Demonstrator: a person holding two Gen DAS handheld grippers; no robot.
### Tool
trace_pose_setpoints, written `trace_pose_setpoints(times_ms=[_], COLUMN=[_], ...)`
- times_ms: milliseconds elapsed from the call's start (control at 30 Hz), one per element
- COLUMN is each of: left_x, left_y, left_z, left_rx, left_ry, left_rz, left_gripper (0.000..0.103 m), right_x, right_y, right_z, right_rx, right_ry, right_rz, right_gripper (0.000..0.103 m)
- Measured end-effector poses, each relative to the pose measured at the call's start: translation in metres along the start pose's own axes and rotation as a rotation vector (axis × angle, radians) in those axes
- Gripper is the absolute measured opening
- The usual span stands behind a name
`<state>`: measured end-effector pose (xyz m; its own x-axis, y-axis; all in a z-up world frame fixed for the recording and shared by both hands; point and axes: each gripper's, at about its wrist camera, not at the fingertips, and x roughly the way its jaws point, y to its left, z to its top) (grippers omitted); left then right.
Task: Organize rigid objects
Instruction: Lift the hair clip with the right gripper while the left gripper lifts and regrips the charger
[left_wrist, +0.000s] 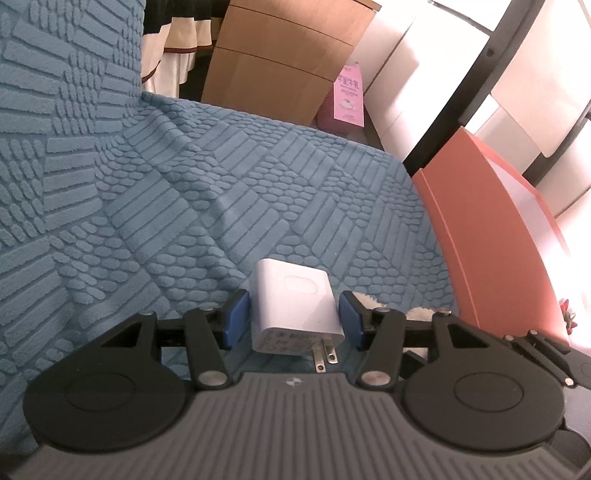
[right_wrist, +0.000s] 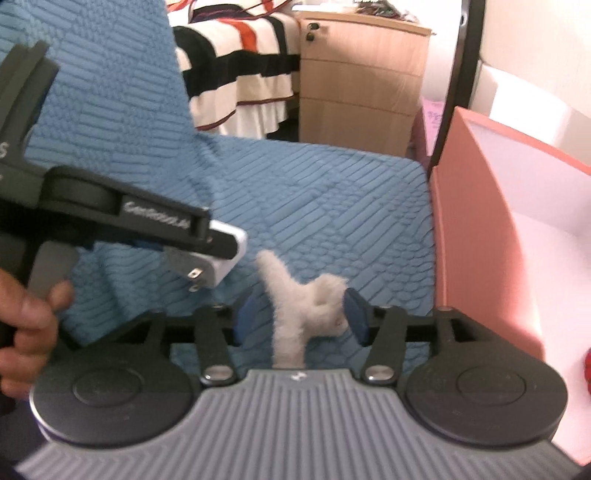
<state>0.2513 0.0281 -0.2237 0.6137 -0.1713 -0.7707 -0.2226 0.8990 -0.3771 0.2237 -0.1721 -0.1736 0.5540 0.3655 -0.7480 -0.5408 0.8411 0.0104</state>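
My left gripper (left_wrist: 293, 317) is shut on a white wall charger (left_wrist: 295, 306), its two metal prongs pointing back at the camera, held above the blue textured sofa cover (left_wrist: 184, 192). The charger also shows in the right wrist view (right_wrist: 225, 254), clamped in the left gripper (right_wrist: 221, 247). My right gripper (right_wrist: 299, 317) has its blue pads around a fuzzy white plush piece (right_wrist: 306, 310); the right pad touches it, while the left pad stands apart from it.
An orange box (right_wrist: 480, 229) with a white inside stands at the right, also in the left wrist view (left_wrist: 491, 236). A wooden cabinet (right_wrist: 362, 77), a striped cloth (right_wrist: 236, 55) and a pink package (left_wrist: 349, 96) lie beyond the sofa.
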Motion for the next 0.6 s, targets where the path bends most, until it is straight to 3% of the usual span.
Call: trace_pose_setpoints(times_ms=[233, 400, 500, 533, 600], left_x=[-0.002, -0.003, -0.003, -0.002, -0.001], left_y=[-0.003, 0.0, 0.002, 0.002, 0.002], left_z=[-0.003, -0.003, -0.003, -0.004, -0.004], left_rx=[0.007, -0.005, -0.014, -0.014, -0.011], left_ry=[0.003, 0.0, 0.009, 0.016, 0.022], left_rz=[-0.012, -0.011, -0.013, -0.01, -0.014], left_gripper=[0.059, 0.048, 0.049, 0.049, 0.048], right_x=[0.016, 0.03, 0.034, 0.034, 0.033], right_y=[0.001, 0.003, 0.001, -0.001, -0.004], right_z=[0.003, 0.0, -0.004, -0.005, -0.005], right_rx=[-0.031, -0.072, -0.076, -0.06, -0.025], right_ry=[0.012, 0.06, 0.079, 0.081, 0.086], right_rz=[-0.008, -0.048, -0.06, -0.051, -0.037], right_gripper=[0.063, 0.063, 0.059, 0.051, 0.048])
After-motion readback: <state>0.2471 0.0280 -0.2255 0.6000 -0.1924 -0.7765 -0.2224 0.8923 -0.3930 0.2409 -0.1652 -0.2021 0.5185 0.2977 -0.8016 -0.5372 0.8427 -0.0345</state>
